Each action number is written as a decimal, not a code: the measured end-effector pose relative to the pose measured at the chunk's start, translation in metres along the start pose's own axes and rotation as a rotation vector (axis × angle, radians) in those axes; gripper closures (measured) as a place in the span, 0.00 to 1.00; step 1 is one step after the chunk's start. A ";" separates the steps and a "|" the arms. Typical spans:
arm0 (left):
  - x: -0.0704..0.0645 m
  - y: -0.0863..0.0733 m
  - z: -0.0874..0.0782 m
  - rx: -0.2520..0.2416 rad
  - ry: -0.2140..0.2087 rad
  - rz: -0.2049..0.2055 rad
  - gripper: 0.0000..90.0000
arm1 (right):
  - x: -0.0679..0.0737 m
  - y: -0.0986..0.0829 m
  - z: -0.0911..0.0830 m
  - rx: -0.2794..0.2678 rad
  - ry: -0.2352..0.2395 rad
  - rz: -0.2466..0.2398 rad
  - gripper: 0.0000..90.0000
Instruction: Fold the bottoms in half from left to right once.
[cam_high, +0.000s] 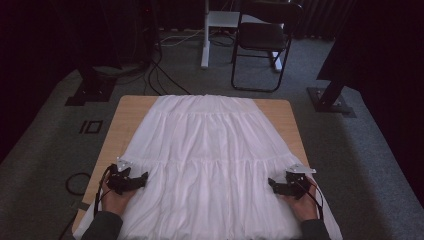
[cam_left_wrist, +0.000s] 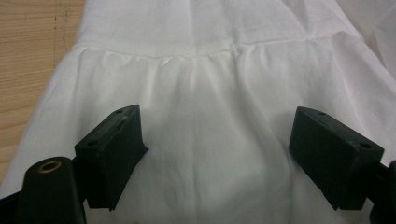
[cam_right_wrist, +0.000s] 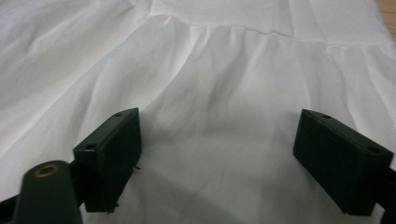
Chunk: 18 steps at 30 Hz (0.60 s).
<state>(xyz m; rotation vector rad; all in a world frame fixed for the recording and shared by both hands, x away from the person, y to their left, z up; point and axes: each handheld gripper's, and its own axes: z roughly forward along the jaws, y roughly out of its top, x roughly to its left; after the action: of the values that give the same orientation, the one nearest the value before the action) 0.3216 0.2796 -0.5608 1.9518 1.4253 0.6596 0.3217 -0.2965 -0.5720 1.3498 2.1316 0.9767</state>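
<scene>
— Tools first: how were they set?

— The left tool (cam_high: 134, 181) sat over the skirt (cam_high: 210, 160) near the bench's (cam_high: 129, 111) left edge, jaws spread wide and holding nothing. The right tool (cam_high: 281, 186) mirrored it near the right edge, just as wide. Both pointed inward across the cloth, each gripped from the near side by a hand, the left hand (cam_high: 116, 199) and the right hand (cam_high: 301, 206) low over the near edge.

— And the skirt?

— It lay flat, waistband at the far edge, hem spilling over the near edge, its bottom tier under both tools.

— What could have gone wrong?

— I judged the thin fabric the main risk. In the left gripper view, the cloth (cam_left_wrist: 205, 154) lay smooth between the jaws with no raised fold, so closing might have pinched one layer alone or slid off. In the right gripper view, it (cam_right_wrist: 215, 140) was creased, which could bunch. Uneven pulls would have skewed it, and the overhanging hem might have dragged it off the near edge.
</scene>
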 end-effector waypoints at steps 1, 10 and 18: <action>0.000 0.000 0.000 -0.004 -0.005 0.004 0.21 | 0.001 0.000 0.000 0.002 -0.001 -0.007 0.15; 0.002 0.006 -0.026 -0.043 -0.080 0.019 0.35 | 0.000 0.000 0.000 0.001 -0.004 -0.002 0.16; 0.037 -0.007 -0.055 -0.023 -0.016 -0.029 0.31 | 0.000 0.000 0.000 0.001 -0.005 -0.001 0.16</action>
<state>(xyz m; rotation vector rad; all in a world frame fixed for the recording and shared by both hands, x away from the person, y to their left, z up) 0.2890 0.3266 -0.5276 1.9109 1.4272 0.6430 0.3216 -0.2960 -0.5721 1.3497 2.1292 0.9715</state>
